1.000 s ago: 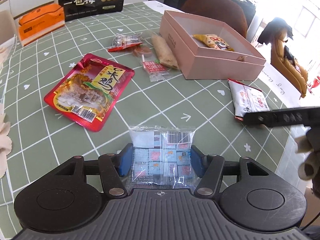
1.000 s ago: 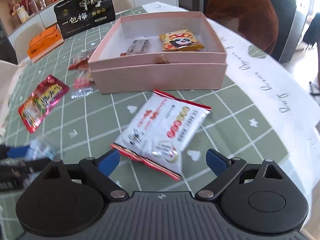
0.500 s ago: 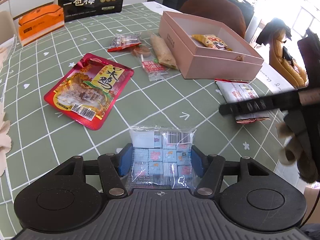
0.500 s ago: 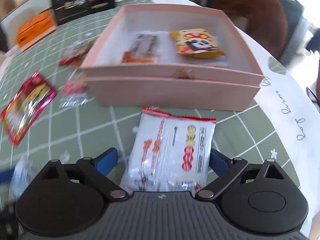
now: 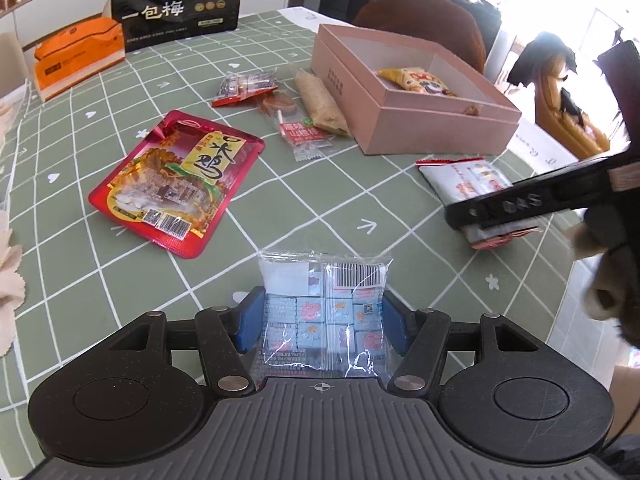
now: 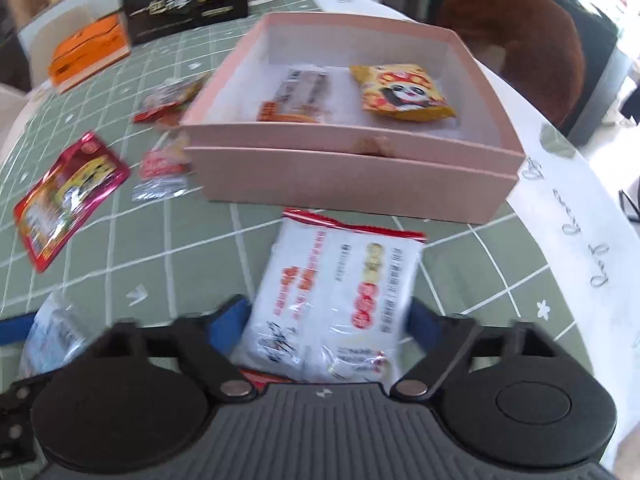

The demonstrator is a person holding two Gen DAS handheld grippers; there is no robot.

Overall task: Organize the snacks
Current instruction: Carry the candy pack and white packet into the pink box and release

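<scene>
Right wrist view is motion-blurred; print on the white snack bag (image 6: pixel 340 296) is unreadable, and its near end is hidden under the gripper body. Right gripper (image 6: pixel 330 324) has its blue pads pressed on both sides of that bag, which lies just in front of the pink box (image 6: pixel 352 172). Left gripper (image 5: pixel 322 320) is clamped on a clear pack of small blue sachets (image 5: pixel 324 308); the pack's rear edge is cut off by the housing.

The box's near wall blocks the bag's straight path. The box is open-topped and holds a yellow panda packet (image 6: pixel 402 94) and a blurred wrapper (image 6: pixel 298 98), with bare floor around them. The table edge and white runner (image 6: pixel 576 216) lie close on the right.

Left of the box: a red pouch (image 5: pixel 178 180), a small red-label sachet (image 5: pixel 306 136), a tan roll (image 5: pixel 320 104) touching the box wall, and two more wrappers (image 5: pixel 244 88) behind it. A black bag (image 5: pixel 176 0) and an orange box (image 5: pixel 76 56) stand at the far edge.
</scene>
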